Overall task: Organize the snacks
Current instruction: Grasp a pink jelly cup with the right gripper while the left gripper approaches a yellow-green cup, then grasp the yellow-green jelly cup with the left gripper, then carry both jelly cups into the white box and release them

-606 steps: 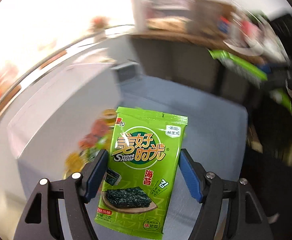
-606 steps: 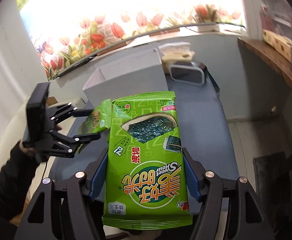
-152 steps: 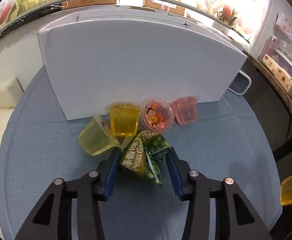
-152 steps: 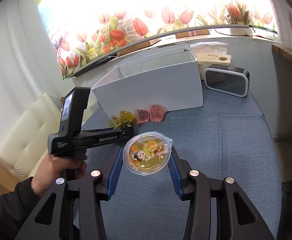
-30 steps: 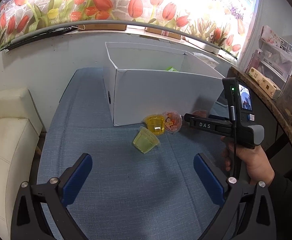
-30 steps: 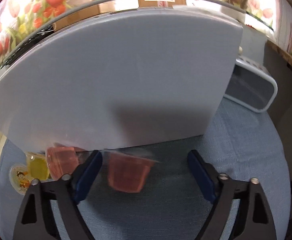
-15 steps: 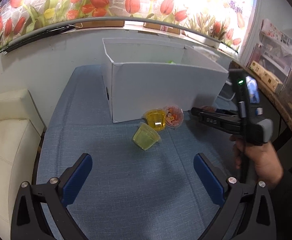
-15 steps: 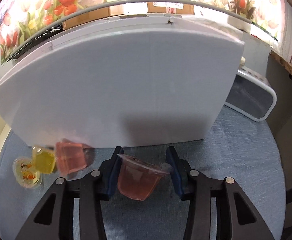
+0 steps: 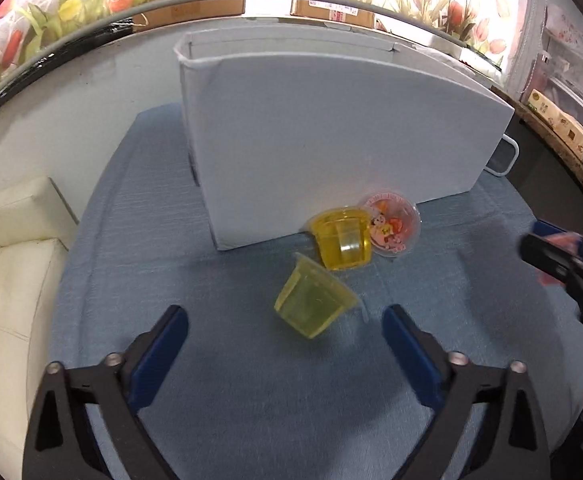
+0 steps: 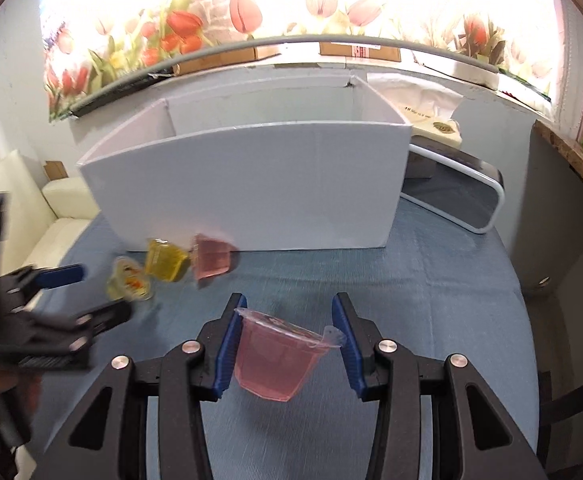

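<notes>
Pink jelly fills the cup (image 10: 277, 354) clamped between the blue pads of the right tool (image 10: 287, 344), which holds it tilted, clear of the blue-covered bench (image 10: 411, 300), with the foil lid facing up towards 1 o'clock. The white box (image 10: 251, 196) stands beyond it at 12 o'clock, open at the top. Against the box's front wall lie a second pink cup (image 10: 210, 257) on its side, an orange-yellow cup (image 9: 341, 245) and a cup showing its cartoon lid (image 9: 389, 229), all touching or just beside one another. A pale yellow-green cup (image 9: 311, 306) lies tipped over just in front of them, at 12 o'clock from the left tool (image 9: 285, 326), whose fingers stand wide apart with nothing between them.
</notes>
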Demonstrator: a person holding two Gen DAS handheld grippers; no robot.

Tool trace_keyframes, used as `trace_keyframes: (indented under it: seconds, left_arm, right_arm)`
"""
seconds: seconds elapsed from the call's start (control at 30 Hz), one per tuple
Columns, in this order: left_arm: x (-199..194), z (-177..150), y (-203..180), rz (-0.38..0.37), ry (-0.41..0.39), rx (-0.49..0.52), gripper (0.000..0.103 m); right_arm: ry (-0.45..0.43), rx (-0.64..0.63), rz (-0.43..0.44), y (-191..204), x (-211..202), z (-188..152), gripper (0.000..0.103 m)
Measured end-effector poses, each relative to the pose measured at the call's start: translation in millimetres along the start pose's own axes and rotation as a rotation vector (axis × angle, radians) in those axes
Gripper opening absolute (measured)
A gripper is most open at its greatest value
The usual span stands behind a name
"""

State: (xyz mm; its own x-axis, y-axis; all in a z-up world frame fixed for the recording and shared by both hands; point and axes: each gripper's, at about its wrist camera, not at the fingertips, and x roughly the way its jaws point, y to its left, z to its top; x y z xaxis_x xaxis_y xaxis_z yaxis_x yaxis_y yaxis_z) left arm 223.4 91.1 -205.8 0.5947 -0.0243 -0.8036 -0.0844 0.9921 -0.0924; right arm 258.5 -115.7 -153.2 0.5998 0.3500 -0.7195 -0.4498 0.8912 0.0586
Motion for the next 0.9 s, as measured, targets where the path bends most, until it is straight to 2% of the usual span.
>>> trace_keyframes:
  seconds: [0.03,0.13,0.33,0.63,0.9]
  left_arm:
    - [3,1,0,0.001,0.007,-0.003,0.087]
    - [11,2,0,-0.024,0.027,-0.006,0.076]
    - [12,6,-12,-0.041,0.014,0.031,0.053]
    - [6,10,-25,-0.062,-0.011,0.041,0.052]
    - [-44,8,-33,-0.097,-0.087,0.059,0.052]
  right_arm:
    - [-0.004,0.004,0.006,0,-7,-2,0.048]
    - [-0.016,0.012,0.025,2,-27,-6,0.048]
    - [-0.019,0.008,0.038,2,-32,-8,0.048]
    - [-0.012,0.022,0.057,2,-38,-16,0.048]
    - [-0.048,0.015,0.095,8,-55,-8,0.048]
